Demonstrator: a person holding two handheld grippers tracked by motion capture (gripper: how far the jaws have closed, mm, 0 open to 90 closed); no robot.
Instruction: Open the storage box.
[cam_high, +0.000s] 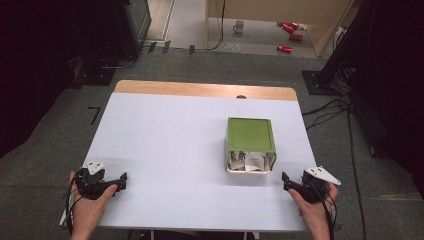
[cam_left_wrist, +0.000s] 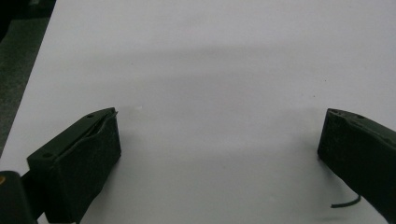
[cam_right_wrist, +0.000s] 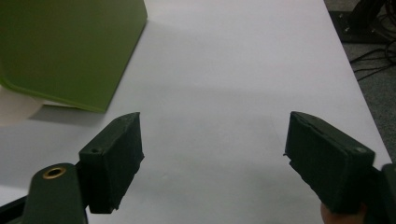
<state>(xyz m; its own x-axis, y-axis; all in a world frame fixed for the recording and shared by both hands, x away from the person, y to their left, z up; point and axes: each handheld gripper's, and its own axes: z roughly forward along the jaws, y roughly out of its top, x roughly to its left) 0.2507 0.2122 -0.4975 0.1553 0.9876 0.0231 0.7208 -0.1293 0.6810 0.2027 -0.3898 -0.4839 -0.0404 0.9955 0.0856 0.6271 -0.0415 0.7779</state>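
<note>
1. White table top (cam_high: 165, 150) with a wooden far edge, standing on grey carpet; red cans (cam_high: 287, 31) and a mug (cam_high: 239, 26) lie on the floor well beyond it
2. On the right half of the table sits the green box (cam_high: 250, 135), its open end facing the person and stuffed with white folded packets (cam_high: 250, 162); in the right gripper view its green side (cam_right_wrist: 70, 51) fills the upper left
3. Judging from this, the step in hand is a first reach for the box: come in level from the near right, straddle one wall or corner squarely, and close gently so the box does not slide or tip
4. Right gripper (cam_high: 292, 184) rests low near the table's near right corner, just short of the box, jaws spread wide and empty (cam_right_wrist: 212, 158)
5. Left gripper (cam_high: 117, 181) sits near the near left corner, well apart from the box, jaws likewise parted over bare table (cam_left_wrist: 217, 154)
6. Both forearms enter from the bottom edge, hands wrapped round the handles
</note>
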